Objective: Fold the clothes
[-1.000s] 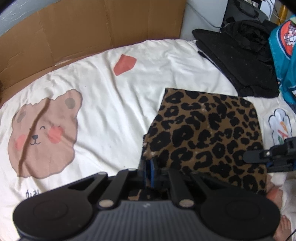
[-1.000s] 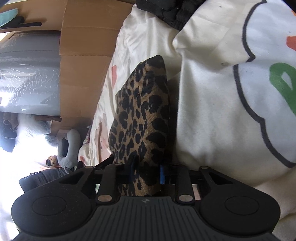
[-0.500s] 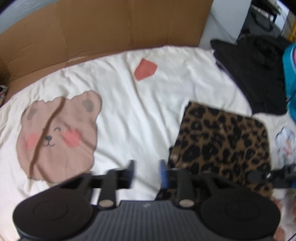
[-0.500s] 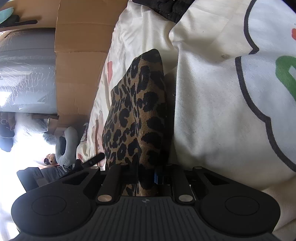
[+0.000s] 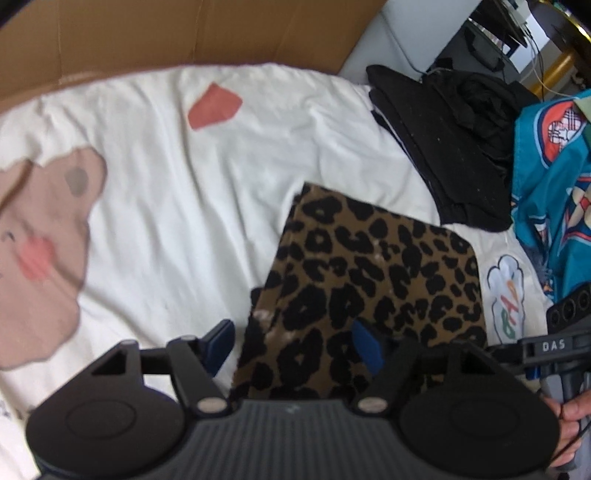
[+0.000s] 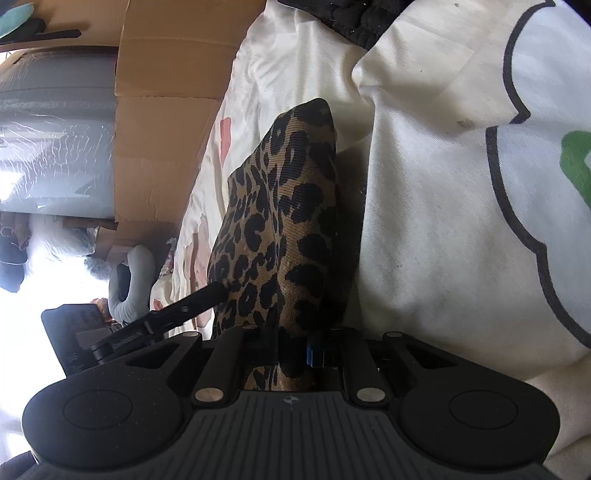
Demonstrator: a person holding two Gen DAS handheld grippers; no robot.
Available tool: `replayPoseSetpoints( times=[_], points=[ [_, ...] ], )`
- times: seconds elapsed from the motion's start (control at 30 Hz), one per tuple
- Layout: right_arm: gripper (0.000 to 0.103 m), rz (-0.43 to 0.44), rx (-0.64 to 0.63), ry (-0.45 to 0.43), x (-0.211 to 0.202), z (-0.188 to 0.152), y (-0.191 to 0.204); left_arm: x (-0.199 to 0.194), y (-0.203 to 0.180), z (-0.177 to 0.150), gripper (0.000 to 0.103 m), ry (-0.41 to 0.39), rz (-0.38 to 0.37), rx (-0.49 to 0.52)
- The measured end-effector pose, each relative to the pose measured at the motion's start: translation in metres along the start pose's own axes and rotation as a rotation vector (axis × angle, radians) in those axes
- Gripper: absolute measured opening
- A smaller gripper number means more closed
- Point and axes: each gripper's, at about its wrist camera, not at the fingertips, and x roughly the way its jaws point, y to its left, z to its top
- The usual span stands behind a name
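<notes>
A folded leopard-print garment point(image 5: 373, 280) lies on the white bedsheet point(image 5: 221, 192). My left gripper point(image 5: 295, 345) hovers over its near left corner, jaws opening, blue pads wide apart and not pressing the cloth below them. In the right wrist view the same leopard-print garment point(image 6: 284, 221) runs away from the camera, and my right gripper point(image 6: 291, 354) is shut on its near edge, the fabric pinched between the pads. The right gripper's body shows at the right edge of the left wrist view, with a hand point(image 5: 572, 417) on it.
A black clothes pile point(image 5: 454, 140) and a teal printed garment point(image 5: 554, 192) lie at the far right. Brown cardboard point(image 5: 184, 33) walls the bed's far side. The sheet carries a bear print point(image 5: 40, 236) at the left and a cloud print point(image 5: 508, 295) at the right.
My left gripper let go of the leopard garment's corner and its jaws spread wide. It tipped downward over the cloth. The right gripper kept still, tightening slightly on its edge.
</notes>
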Motion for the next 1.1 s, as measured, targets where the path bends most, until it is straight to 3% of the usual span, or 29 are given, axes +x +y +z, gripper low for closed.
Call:
replayPoseSetpoints(
  times=[0.13,0.2,0.23,0.33,0.4,0.83,1.1],
  points=[
    [0.017,0.011,0.005,-0.001,-0.003,0.0,-0.001,0.004,0.007,-0.005,0.063,-0.007,-0.038,-0.034],
    [0.032,0.044,0.037,-0.017,-0.006,-0.001,-0.005,0.004,0.007,-0.006,0.06,-0.009,-0.042,-0.03],
    [0.035,0.059,0.055,-0.023,-0.006,-0.002,-0.008,0.003,0.008,-0.006,0.058,-0.008,-0.048,-0.04],
    [0.03,0.072,0.072,-0.027,-0.006,-0.004,-0.012,0.002,0.01,-0.005,0.055,-0.008,-0.052,-0.054],
    [0.007,0.06,0.061,-0.024,-0.006,-0.004,-0.01,0.001,0.009,-0.005,0.054,-0.008,-0.047,-0.053],
    [0.005,-0.035,-0.004,-0.011,-0.034,0.017,0.005,0.004,-0.005,-0.006,0.047,0.031,-0.061,-0.134],
    [0.005,-0.082,-0.006,-0.035,-0.056,0.03,-0.007,0.007,-0.018,-0.009,0.039,0.03,-0.085,-0.116]
  ],
)
